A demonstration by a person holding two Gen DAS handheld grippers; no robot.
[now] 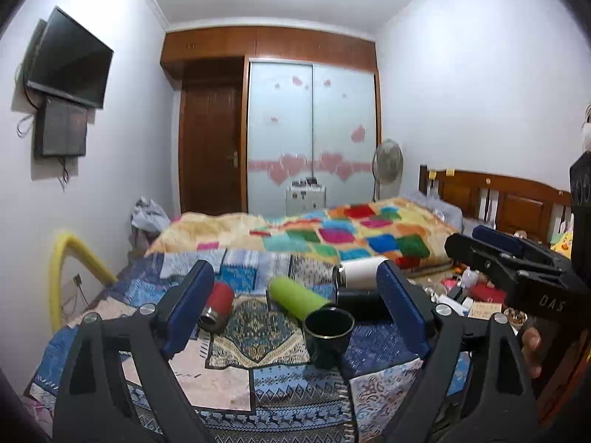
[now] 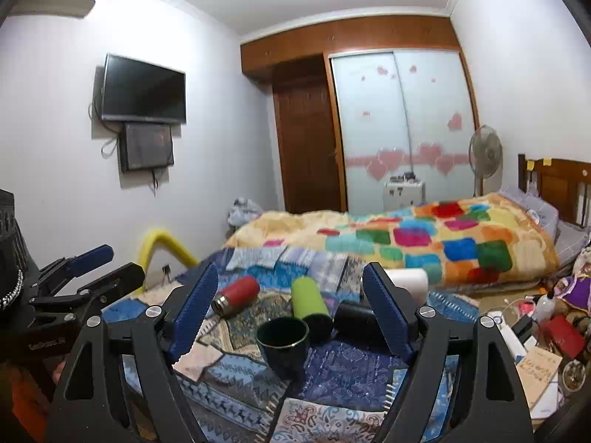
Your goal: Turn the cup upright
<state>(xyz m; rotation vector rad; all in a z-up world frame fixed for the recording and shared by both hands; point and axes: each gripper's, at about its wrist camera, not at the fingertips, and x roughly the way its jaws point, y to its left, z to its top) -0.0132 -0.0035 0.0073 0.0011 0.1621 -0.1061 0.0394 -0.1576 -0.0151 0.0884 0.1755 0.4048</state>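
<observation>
A dark green cup (image 1: 327, 336) stands upright, mouth up, on the patterned blue cloth (image 1: 258, 380); it also shows in the right wrist view (image 2: 283, 341). Behind it lie a lime green bottle (image 1: 297, 297), a red bottle (image 1: 218, 304), a white bottle (image 1: 360, 272) and a black bottle (image 1: 356, 302). My left gripper (image 1: 295, 306) is open and empty, above and in front of the cup. My right gripper (image 2: 291, 312) is open and empty, also short of the cup. The right gripper shows at the right edge of the left wrist view (image 1: 517, 265).
A bed with a colourful patchwork blanket (image 1: 351, 236) lies behind the cloth. A yellow padded rail (image 1: 70, 265) stands at the left. Clutter of small boxes and bottles (image 2: 543, 325) sits at the right. A wardrobe, a door and a fan stand at the far wall.
</observation>
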